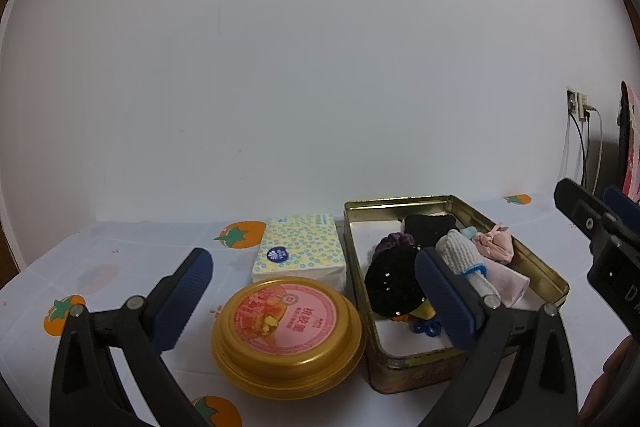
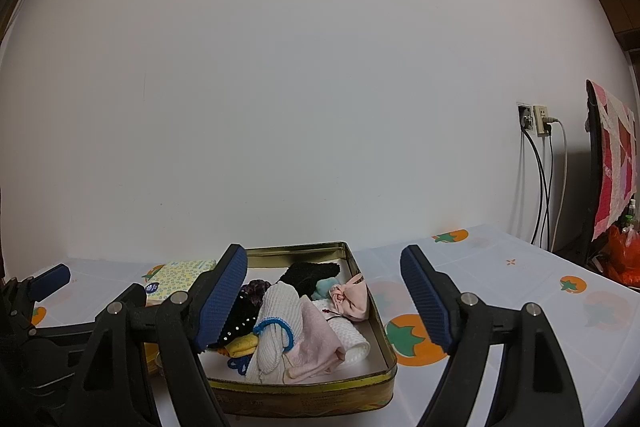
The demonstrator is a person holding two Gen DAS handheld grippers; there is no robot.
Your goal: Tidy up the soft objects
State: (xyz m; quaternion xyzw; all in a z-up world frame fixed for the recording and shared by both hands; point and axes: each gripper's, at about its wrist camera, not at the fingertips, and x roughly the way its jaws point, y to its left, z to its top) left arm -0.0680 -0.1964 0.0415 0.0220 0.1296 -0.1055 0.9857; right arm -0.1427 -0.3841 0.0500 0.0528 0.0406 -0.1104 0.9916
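The tomato-print table (image 2: 520, 291) had the gold tin (image 2: 372, 311) sitting on it, soft stuff (image 2: 312, 339) piled inside. Round lid (image 1: 288, 339) lay just left. Left gripper (image 1: 312, 291) and right gripper (image 2: 324, 303) both hung wide apart, gripping nothing.

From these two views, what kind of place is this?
Probably a room in a home: a table with a persimmon-print cloth against a white wall, a gold tin of soft items, a wall socket with cables.
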